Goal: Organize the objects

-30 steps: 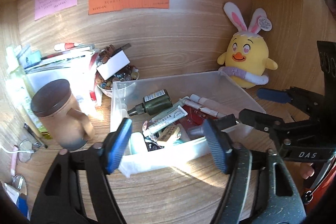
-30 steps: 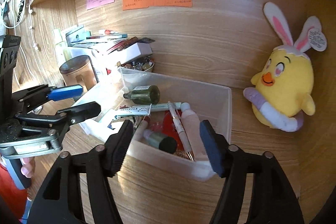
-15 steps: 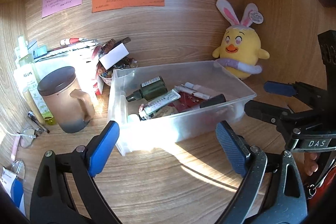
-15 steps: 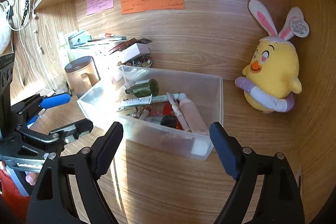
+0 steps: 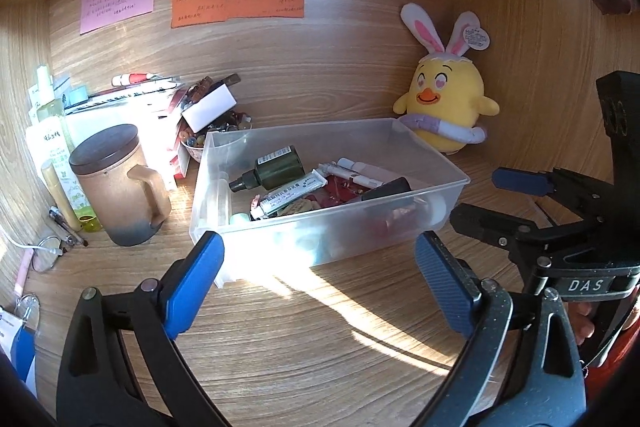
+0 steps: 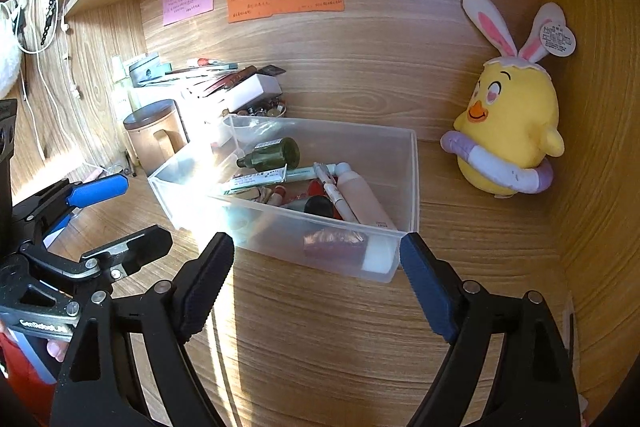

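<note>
A clear plastic bin (image 5: 404, 223) stands on the wooden desk; it also shows in the right wrist view (image 6: 408, 183). It holds a dark green bottle (image 5: 276, 173), a white tube (image 5: 292, 189), pens, a pink tube (image 6: 362, 199) and other small items. My left gripper (image 5: 320, 279) is open and empty, a little in front of the bin's near wall. My right gripper (image 6: 318, 275) is open and empty, just before the bin's front wall. Each gripper shows in the other's view, the right one (image 5: 492, 197) and the left one (image 6: 140, 211).
A brown lidded mug (image 5: 118, 183) stands left of the bin, with bottles, stacked papers and a bowl of trinkets (image 5: 218, 131) behind. A yellow plush chick (image 5: 444, 107) sits at the back right. Sticky notes hang on the back panel. A shelf runs overhead.
Both grippers have drawn back from the bin toward me and their jaws have widened. The bin stays on the desk.
</note>
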Action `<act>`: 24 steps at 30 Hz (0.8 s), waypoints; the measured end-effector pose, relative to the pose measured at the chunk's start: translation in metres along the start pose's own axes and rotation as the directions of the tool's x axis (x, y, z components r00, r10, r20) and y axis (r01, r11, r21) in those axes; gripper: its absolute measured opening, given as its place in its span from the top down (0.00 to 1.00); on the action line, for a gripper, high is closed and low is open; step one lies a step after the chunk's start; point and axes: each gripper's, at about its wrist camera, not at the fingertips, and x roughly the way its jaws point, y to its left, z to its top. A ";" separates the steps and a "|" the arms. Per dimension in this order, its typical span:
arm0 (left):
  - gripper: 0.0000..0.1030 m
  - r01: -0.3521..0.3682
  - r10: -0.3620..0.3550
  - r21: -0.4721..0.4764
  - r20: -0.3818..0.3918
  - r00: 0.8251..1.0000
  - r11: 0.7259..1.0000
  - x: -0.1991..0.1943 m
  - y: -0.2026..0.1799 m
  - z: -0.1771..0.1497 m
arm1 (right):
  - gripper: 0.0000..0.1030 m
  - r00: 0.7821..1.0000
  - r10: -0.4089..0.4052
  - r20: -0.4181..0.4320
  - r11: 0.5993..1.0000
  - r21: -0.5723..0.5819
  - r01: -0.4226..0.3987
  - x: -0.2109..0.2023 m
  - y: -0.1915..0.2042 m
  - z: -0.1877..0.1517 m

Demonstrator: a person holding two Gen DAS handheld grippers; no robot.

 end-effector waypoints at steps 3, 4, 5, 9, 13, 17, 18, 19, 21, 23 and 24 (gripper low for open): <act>0.06 0.001 -0.001 0.000 0.000 1.000 1.000 0.000 0.000 0.000 | 0.19 1.000 0.005 -0.001 1.000 0.001 -0.005 0.000 -0.001 0.000; 0.06 0.000 0.000 -0.001 0.000 1.000 1.000 0.000 0.000 0.000 | 0.19 1.000 0.006 -0.001 1.000 0.001 -0.006 0.000 -0.001 0.000; 0.06 0.001 -0.001 -0.002 -0.001 1.000 1.000 0.001 0.000 0.000 | 0.19 1.000 0.006 -0.002 1.000 0.001 -0.006 0.001 -0.001 0.000; 0.05 0.006 -0.006 -0.004 -0.005 1.000 1.000 0.002 -0.001 -0.001 | 0.19 1.000 0.009 -0.007 1.000 -0.001 -0.009 0.001 0.000 -0.001; 0.05 0.006 -0.006 -0.001 -0.009 1.000 1.000 0.004 -0.002 0.000 | 0.19 1.000 0.007 -0.009 1.000 -0.004 -0.007 0.002 0.000 -0.002; 0.05 0.007 -0.007 -0.002 -0.009 1.000 1.000 0.004 -0.002 0.000 | 0.19 1.000 0.008 -0.010 1.000 -0.003 -0.008 0.002 0.000 -0.002; 0.05 0.007 -0.007 -0.004 -0.009 1.000 1.000 0.004 -0.002 0.000 | 0.19 1.000 0.009 -0.010 1.000 -0.003 -0.009 0.002 0.000 -0.002; 0.04 0.008 -0.008 -0.007 -0.009 1.000 1.000 0.004 -0.001 0.000 | 0.19 1.000 0.010 -0.009 1.000 -0.004 -0.010 0.002 -0.001 -0.001; 0.03 0.010 -0.010 -0.011 -0.009 1.000 1.000 0.004 0.000 0.000 | 0.19 1.000 0.010 -0.009 1.000 -0.003 -0.010 0.003 -0.001 -0.001; 0.03 0.012 -0.012 -0.015 -0.010 1.000 1.000 0.004 0.000 0.001 | 0.19 1.000 0.012 -0.009 1.000 -0.001 -0.012 0.003 -0.001 -0.001; 0.03 0.013 -0.013 -0.016 -0.009 1.000 1.000 0.004 0.001 0.001 | 0.19 1.000 0.012 -0.009 1.000 -0.001 -0.012 0.003 -0.001 -0.001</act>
